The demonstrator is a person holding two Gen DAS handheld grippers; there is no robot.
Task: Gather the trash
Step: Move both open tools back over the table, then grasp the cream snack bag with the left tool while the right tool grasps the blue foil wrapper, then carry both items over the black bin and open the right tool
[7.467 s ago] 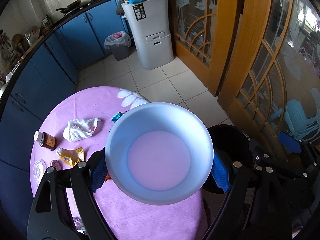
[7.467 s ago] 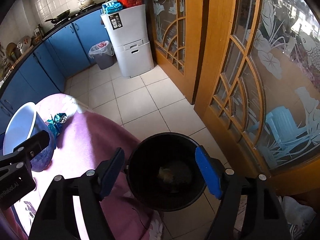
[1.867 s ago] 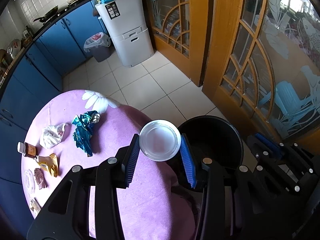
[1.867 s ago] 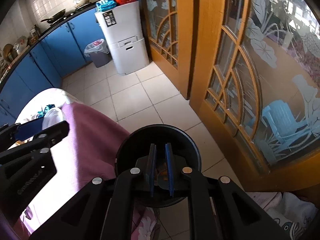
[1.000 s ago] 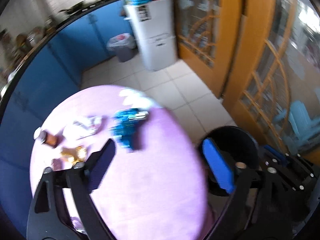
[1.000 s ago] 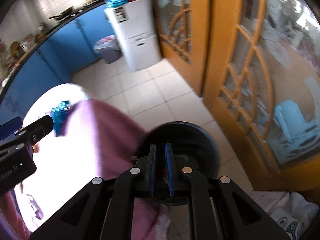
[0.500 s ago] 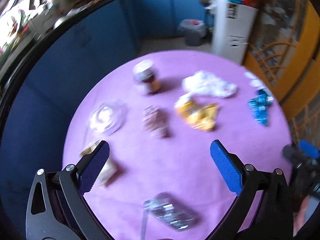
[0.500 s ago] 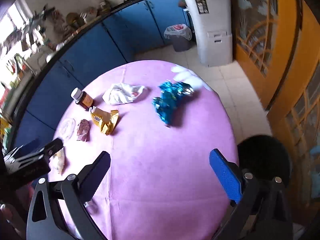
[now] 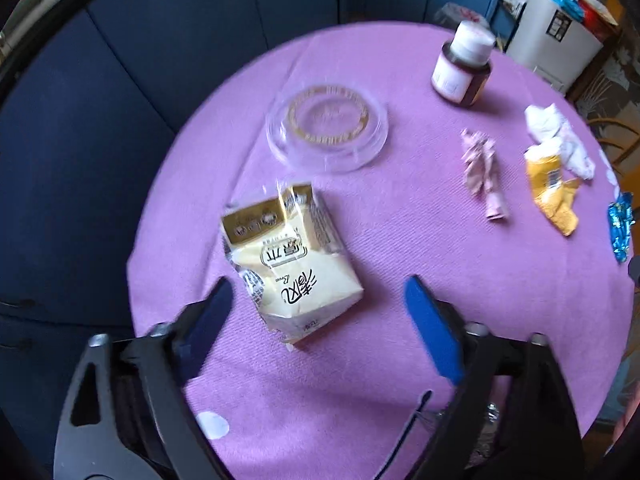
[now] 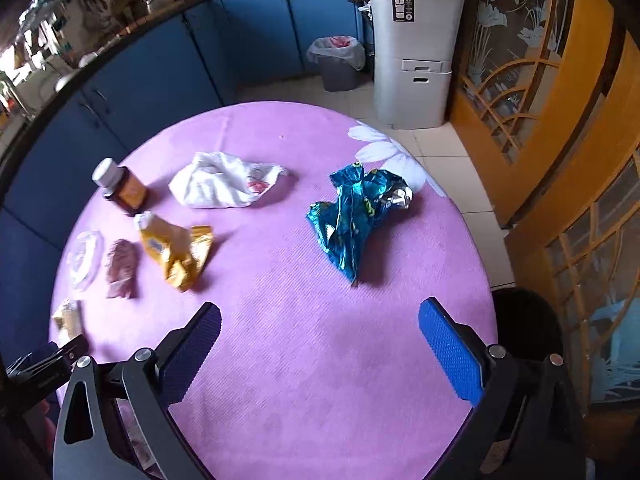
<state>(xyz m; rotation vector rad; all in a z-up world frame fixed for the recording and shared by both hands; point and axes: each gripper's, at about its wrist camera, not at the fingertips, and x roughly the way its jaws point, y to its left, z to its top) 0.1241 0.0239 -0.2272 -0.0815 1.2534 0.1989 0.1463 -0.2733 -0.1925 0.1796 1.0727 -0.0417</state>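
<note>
Matt ribbed cloth [image 10: 320, 340] bears a glossy blue foil wrapper [image 10: 352, 216] (crumpled).

Little is reading clearly here. The cream-and-gold crinkled plastic snack packet [image 9: 290, 264], lying on the purple tabletop [image 9: 400, 360] in the left wrist view, is showing large black Chinese-style characters and a small framed label with two more characters, all turned upside down and too distorted to make out for certain. The clear round plastic lid [image 9: 327, 126] beyond it is carrying a gold ring of tiny lettering, too blurred to read. The black sticker on the tall white plastic bin [image 10: 414, 52] is showing white marks only.
</note>
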